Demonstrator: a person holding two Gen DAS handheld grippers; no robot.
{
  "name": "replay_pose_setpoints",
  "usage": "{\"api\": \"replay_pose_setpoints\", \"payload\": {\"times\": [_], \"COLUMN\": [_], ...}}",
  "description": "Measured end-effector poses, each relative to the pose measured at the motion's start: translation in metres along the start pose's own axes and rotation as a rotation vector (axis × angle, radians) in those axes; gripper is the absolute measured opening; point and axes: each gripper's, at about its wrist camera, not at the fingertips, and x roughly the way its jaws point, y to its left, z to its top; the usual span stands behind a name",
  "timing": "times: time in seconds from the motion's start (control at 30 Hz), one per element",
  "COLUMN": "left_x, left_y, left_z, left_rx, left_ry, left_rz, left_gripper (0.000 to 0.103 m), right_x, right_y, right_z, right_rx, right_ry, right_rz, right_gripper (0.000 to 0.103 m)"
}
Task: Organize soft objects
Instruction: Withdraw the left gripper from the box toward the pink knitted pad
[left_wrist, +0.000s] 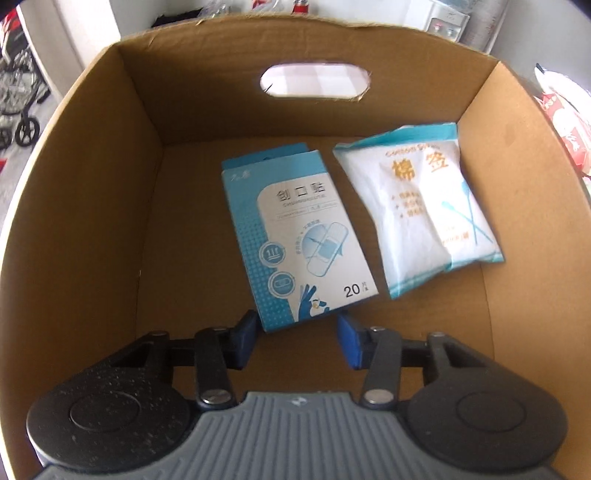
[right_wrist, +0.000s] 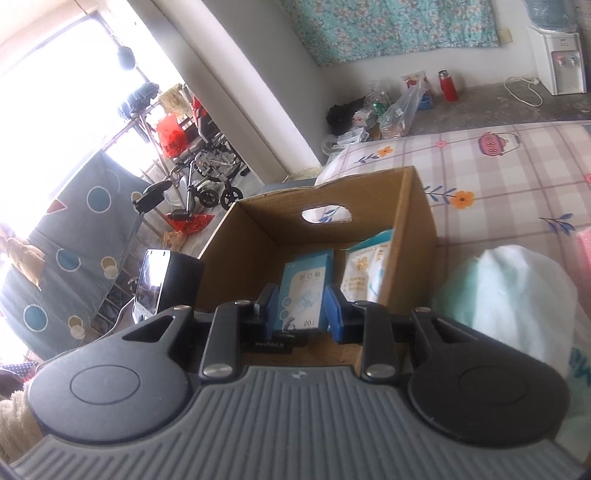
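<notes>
While my left gripper (left_wrist: 297, 338) hangs spread over the box (left_wrist: 110, 184), plasters (left_wrist: 295, 240) lie flat. Right gripper (right_wrist: 299, 310) also spread; next I should fetch the bag (right_wrist: 517, 302) gently.

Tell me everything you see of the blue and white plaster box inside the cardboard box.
The blue and white plaster box is a flat, thin card carton printed with a plaster drawing and "20". It lies face up on the floor of the brown cardboard box, tilted slightly, its top flap raised. The white cotton swab bag lies beside it, apart. The open left gripper has a finger on each side of its near edge, not clamping.
</notes>
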Motion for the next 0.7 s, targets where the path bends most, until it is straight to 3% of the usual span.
{"api": "replay_pose_setpoints", "payload": {"times": [0.2,0.3,0.4,0.53,0.63,0.7], "left_x": [-0.001,-0.013,-0.031,-0.043,-0.035,-0.027], "left_y": [-0.008,-0.005,0.006,0.024,0.029,0.027], "left_z": [0.004,0.004,0.003,0.012,0.024,0.030], "left_rx": [0.074,0.037,-0.014,-0.151,-0.203,-0.212], "left_ry": [-0.018,-0.013,-0.070,-0.128,-0.111,-0.089], "left_rz": [0.008,-0.006,-0.004,0.110,0.201,0.235], "left_gripper": [0.047,0.060,0.062,0.052,0.041,0.041], "right_x": [-0.014,-0.021,-0.026,-0.025,-0.023,-0.022], "right_y": [-0.012,-0.015,-0.020,-0.022,-0.022,-0.021], "right_z": [-0.008,-0.009,-0.011,-0.013,-0.014,-0.015], "right_rx": [0.024,0.029,0.034,0.043,0.049,0.050], "right_ry": [-0.006,-0.012,-0.015,-0.014,-0.011,-0.010], "right_rz": [-0.016,-0.022,-0.027,-0.022,-0.007,0.001], "right_gripper": [0.028,0.029,0.029,0.030,0.030,0.031]}}
